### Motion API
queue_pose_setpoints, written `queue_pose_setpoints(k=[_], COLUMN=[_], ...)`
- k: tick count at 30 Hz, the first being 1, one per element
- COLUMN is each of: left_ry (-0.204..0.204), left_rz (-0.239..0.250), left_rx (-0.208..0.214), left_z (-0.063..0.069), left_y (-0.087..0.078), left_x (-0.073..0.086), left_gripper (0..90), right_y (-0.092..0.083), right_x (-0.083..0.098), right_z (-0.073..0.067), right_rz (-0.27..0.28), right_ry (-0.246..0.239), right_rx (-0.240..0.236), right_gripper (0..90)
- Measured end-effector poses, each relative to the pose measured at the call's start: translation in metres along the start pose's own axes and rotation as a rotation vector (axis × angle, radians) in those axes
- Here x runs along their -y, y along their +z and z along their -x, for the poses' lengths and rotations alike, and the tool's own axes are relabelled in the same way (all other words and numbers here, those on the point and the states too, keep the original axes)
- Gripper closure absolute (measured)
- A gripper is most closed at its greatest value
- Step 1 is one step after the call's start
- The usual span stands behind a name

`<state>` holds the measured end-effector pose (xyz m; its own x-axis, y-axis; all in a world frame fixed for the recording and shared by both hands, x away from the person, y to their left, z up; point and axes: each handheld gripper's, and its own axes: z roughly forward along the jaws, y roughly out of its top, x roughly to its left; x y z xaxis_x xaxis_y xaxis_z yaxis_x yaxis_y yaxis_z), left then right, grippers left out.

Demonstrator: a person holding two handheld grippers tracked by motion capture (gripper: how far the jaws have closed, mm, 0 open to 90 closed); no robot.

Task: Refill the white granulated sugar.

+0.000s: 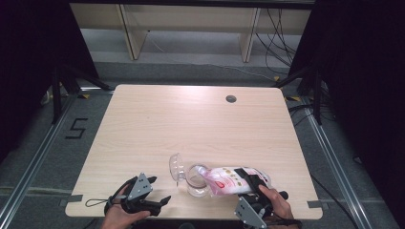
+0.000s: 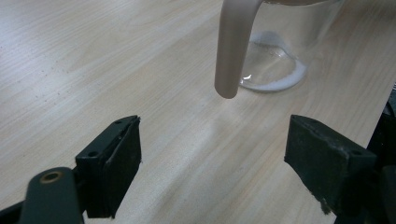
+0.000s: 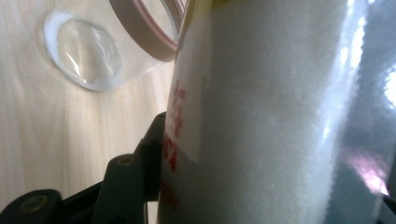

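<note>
Altogether one bag [image 1: 232, 181], one jar [image 1: 195, 180], two tools

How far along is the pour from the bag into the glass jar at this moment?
Done: the jar's lid is open and a thin layer of white grains lies on the jar bottom. In hand: the right gripper holds the bag tipped, mouth at the jar's rim. The left gripper rests open on the table. Left: the bag looks nearly full, so most remains.
</note>
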<state>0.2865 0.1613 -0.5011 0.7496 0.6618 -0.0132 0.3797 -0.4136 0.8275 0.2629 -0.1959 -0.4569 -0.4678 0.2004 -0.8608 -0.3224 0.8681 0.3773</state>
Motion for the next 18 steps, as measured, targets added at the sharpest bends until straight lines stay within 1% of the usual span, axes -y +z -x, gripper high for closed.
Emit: queue_pose_setpoints(k=[1,3,4,5,6,7,8,10,11,12,13,14,15,16,17,18], left_ry=[0.0,0.003,0.013,0.014,0.023,0.024,0.025,0.025,0.015,0.017,0.017,0.011,0.015,0.018,0.01,0.012], left_rz=[0.005,0.003,0.004,-0.002,-0.014,-0.016,-0.016,-0.015,-0.008,-0.01,-0.009,-0.009,-0.013,-0.016,-0.004,-0.008], left_rx=[-0.005,-0.003,-0.003,-0.001,-0.003,-0.003,-0.003,-0.005,-0.004,-0.004,-0.004,-0.004,-0.008,-0.001,-0.005,-0.01], left_z=[0.0,0.001,0.0,0.0,0.0,0.0,0.0,-0.001,0.0,0.0,0.0,0.0,0.0,-0.001,0.0,0.001], left_y=[0.0,0.001,0.001,0.001,0.0,0.0,0.0,0.0,0.0,0.0,0.0,0.001,0.001,0.001,0.002,0.001], left_x=[0.0,0.0,0.0,0.0,0.0,0.0,0.0,0.0,0.0,0.0,0.0,0.0,0.0,0.0,0.001,0.001], left_gripper=[18.3,18.3,18.3,18.3,18.3,18.3,18.3,18.3,18.3,18.3,18.3,18.3,18.3,18.4,18.4,18.4], right_y=[0.0,0.001,0.001,0.001,0.001,0.001,0.002,0.001,0.001,0.001,0.001,0.001,0.002,0.002,0.002,0.002], right_x=[-0.001,-0.002,-0.003,-0.004,-0.006,-0.006,-0.008,-0.008,-0.009,-0.009,-0.011,-0.011,-0.01,-0.011,-0.011,-0.01], right_z=[0.0,-0.002,-0.001,-0.002,0.001,-0.003,-0.001,-0.002,-0.001,-0.002,0.002,0.002,0.001,0.001,0.002,0.0], right_rz=[-0.006,-0.023,-0.023,-0.034,-0.028,-0.041,-0.039,-0.056,-0.056,-0.063,-0.056,-0.069,-0.071,-0.072,-0.079,-0.08], right_ry=[-0.024,-0.052,-0.081,-0.08,-0.157,-0.135,-0.181,-0.183,-0.207,-0.215,-0.293,-0.311,-0.296,-0.305,-0.311,-0.28], right_rx=[0.004,0.011,0.016,0.001,0.014,0.02,0.025,0.024,0.026,0.03,0.033,0.033,0.025,0.02,0.02,0.022], right_gripper=[50.2,50.3,50.2,50.2,50.3,50.3,50.3,50.3,50.3,50.4,50.4,50.4,50.4,50.4,50.4,50.4])
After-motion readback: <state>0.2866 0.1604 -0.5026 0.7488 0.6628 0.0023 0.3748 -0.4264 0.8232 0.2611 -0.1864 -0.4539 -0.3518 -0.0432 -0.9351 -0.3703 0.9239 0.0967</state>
